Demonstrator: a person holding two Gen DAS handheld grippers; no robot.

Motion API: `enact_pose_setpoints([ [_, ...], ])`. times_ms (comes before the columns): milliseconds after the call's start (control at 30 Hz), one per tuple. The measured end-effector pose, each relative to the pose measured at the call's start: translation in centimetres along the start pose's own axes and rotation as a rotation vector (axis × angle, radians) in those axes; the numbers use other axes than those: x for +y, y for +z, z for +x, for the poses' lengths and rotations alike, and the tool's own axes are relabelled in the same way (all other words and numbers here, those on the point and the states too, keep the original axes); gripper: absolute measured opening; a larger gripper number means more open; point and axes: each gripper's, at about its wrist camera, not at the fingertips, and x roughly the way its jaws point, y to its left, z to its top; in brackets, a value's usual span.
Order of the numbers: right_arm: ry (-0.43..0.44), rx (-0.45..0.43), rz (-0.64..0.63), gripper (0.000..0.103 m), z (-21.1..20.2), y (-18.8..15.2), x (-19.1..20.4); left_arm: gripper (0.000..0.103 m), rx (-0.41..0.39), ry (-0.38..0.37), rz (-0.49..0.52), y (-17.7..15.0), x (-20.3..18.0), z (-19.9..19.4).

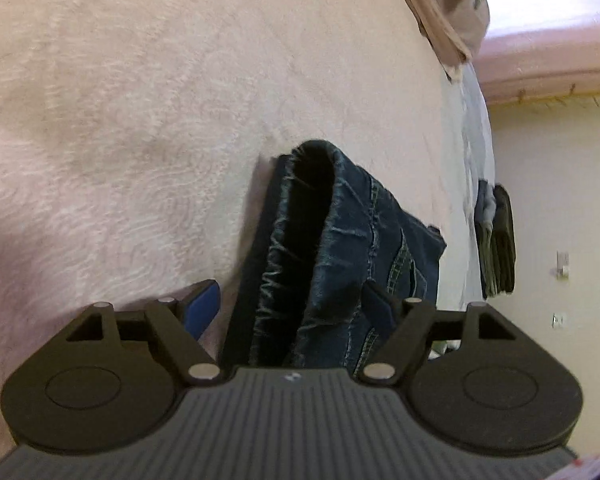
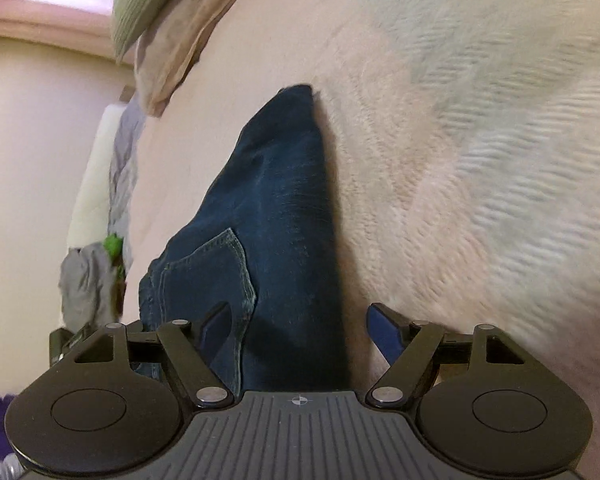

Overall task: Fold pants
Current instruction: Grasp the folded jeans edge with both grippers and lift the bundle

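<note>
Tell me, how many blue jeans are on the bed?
1: the jeans lie on the pale blanket, between both open grippers. Other clothes sit by the bed's edges.

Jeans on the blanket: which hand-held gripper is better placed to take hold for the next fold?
Roughly even, with a slight edge to the left hand-held gripper: its open jaws straddle the jeans' bunched waistband. The right hand-held gripper is also open, around flat denim by the back pocket.
</note>
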Motion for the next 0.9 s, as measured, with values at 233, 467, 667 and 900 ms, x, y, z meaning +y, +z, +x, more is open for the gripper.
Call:
enact_pose_setpoints([
  [233, 0.095, 0.064, -0.027, 0.071, 2.9, 1.5, 0.0, 0.069, 0.04, -0.058, 0.066, 0.1, -0.4, 1.0],
  [467, 0.047, -0.003, -0.017, 0.052, 3.7, 0.7, 1.2, 0.066, 0.036, 0.014, 0.173, -1.4, -3.5, 3.3],
  [667, 0.002, -0.024, -0.016, 0.03, 1.3, 0.2, 4.2, 0.033, 0.069, 0.047, 0.202, -0.7, -5.0, 0.9],
  [900, -0.072, -0.108, 0.021, 0.03, -3.3, -1.0, 8.8, 0.032, 0.094, 0.116, 0.341, 0.1, -12.4, -1.0],
])
